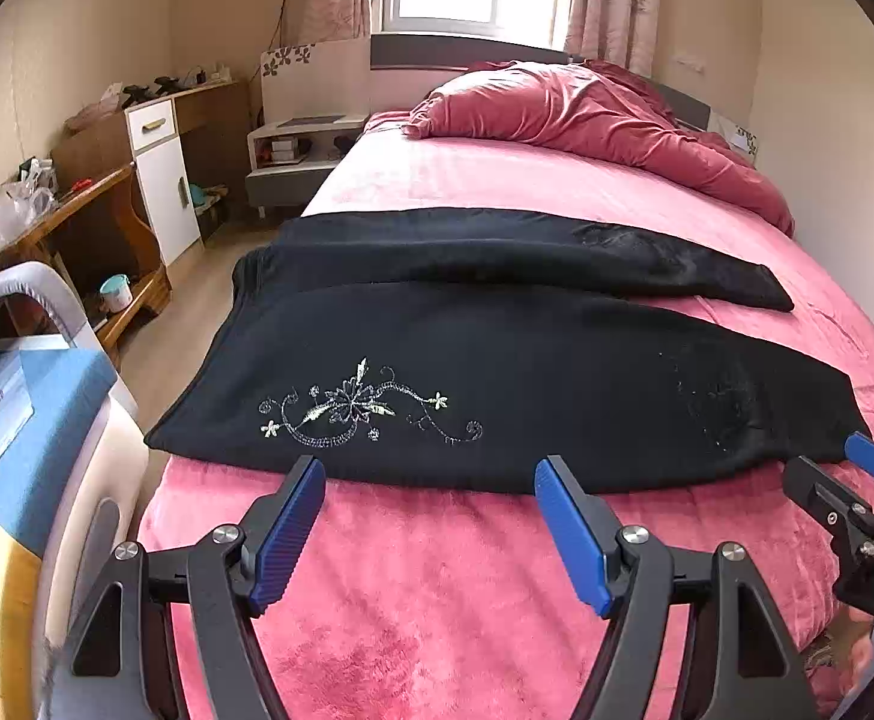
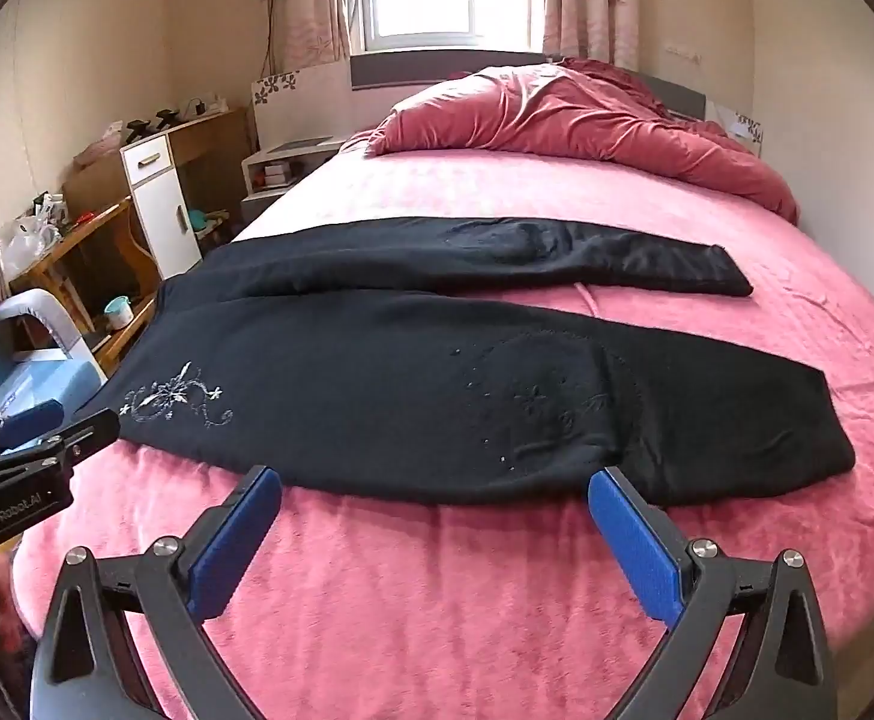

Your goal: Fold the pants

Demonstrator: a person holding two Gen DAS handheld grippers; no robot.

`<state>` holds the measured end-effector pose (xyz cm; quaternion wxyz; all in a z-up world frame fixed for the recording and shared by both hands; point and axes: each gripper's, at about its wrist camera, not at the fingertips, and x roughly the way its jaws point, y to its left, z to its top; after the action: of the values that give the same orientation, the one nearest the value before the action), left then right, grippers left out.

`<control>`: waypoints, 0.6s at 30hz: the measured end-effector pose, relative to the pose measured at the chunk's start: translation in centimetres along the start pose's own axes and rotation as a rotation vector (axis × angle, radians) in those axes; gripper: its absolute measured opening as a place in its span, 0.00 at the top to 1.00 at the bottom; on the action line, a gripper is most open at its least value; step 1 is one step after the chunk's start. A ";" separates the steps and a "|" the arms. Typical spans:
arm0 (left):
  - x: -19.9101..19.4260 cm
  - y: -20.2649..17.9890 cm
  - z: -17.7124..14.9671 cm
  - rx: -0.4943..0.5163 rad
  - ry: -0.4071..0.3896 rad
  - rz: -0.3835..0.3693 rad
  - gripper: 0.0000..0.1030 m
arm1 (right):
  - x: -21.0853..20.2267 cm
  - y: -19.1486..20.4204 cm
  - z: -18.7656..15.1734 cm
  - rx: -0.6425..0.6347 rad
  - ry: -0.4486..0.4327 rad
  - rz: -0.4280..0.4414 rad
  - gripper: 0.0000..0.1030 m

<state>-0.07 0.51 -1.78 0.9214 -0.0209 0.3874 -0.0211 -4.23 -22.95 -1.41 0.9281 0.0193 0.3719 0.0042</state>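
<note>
The black pants (image 1: 497,360) lie spread flat across the pink bed (image 1: 437,600), both legs running right, so the left tongs (image 1: 431,480) and right tongs (image 2: 434,489), both gaping wide and empty, hover just short of the near edge, seemingly ready to pinch it for the fold.

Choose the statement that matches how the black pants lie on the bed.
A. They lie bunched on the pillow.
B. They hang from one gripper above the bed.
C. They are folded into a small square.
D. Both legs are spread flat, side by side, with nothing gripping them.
D: the black pants lie flat on the pink bed cover, both legs apart and unfolded, beyond the open left gripper and right gripper.
</note>
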 end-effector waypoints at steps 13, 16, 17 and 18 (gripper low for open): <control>0.6 0.4 -0.1 -0.015 0.022 0.000 0.28 | -0.7 2.4 1.9 0.047 0.027 -0.013 0.00; 0.7 0.4 -0.2 -0.011 0.030 0.001 0.28 | -0.5 1.9 1.7 0.048 0.033 -0.012 0.00; 0.7 0.3 -0.2 -0.011 0.032 0.002 0.28 | -0.5 1.9 1.6 0.045 0.034 -0.014 0.00; 0.7 0.3 -0.3 -0.010 0.033 0.005 0.28 | -0.4 1.8 1.5 0.041 0.034 -0.017 0.00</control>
<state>0.26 0.76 -2.50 0.9149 -0.0244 0.4027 -0.0172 -3.46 -21.21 0.08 0.9210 0.0350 0.3877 -0.0110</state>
